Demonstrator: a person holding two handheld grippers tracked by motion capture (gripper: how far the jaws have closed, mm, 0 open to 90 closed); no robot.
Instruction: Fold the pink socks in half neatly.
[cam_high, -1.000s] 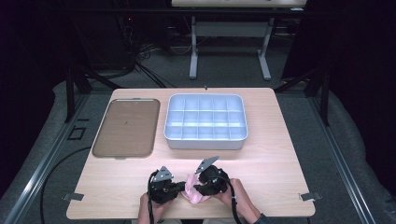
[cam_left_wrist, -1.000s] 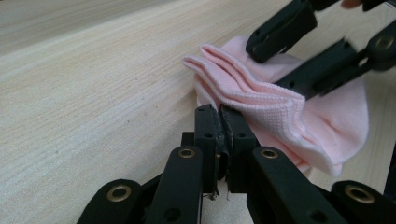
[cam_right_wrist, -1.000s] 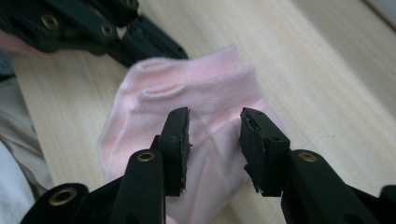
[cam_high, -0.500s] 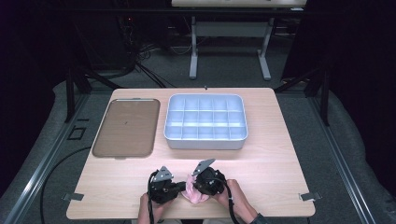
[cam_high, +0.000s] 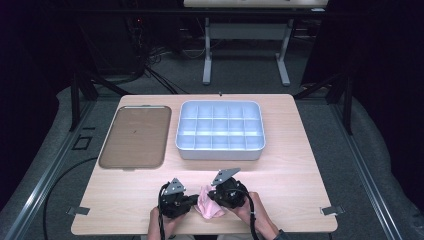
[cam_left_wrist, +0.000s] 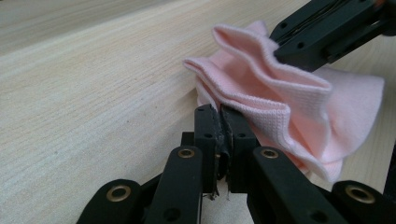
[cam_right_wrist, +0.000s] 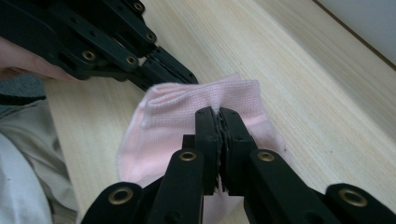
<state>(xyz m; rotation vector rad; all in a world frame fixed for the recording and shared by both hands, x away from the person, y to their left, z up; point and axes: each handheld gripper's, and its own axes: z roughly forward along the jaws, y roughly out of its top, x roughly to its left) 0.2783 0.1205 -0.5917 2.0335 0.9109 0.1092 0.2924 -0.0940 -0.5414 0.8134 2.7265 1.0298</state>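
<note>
A pink cloth (cam_high: 209, 206) lies bunched at the table's front edge, between the two grippers. My left gripper (cam_left_wrist: 219, 112) is shut on a folded edge of the cloth (cam_left_wrist: 285, 107). My right gripper (cam_right_wrist: 218, 114) has just been closing, and its jaws now pinch the cloth (cam_right_wrist: 168, 121) between them. From above, the left gripper (cam_high: 192, 201) and the right gripper (cam_high: 214, 197) point at each other, almost touching. The right gripper's jaws (cam_left_wrist: 322, 32) show at the far side of the cloth in the left gripper view.
A brown flat tray (cam_high: 133, 137) lies at the back left. A white box (cam_high: 220, 152) with several compartments stands beside it at the back centre. The table's front edge runs just under the person's hands.
The right gripper has shifted slightly toward the left one, and the cloth sits more bunched between them. The left hand has stayed put.
</note>
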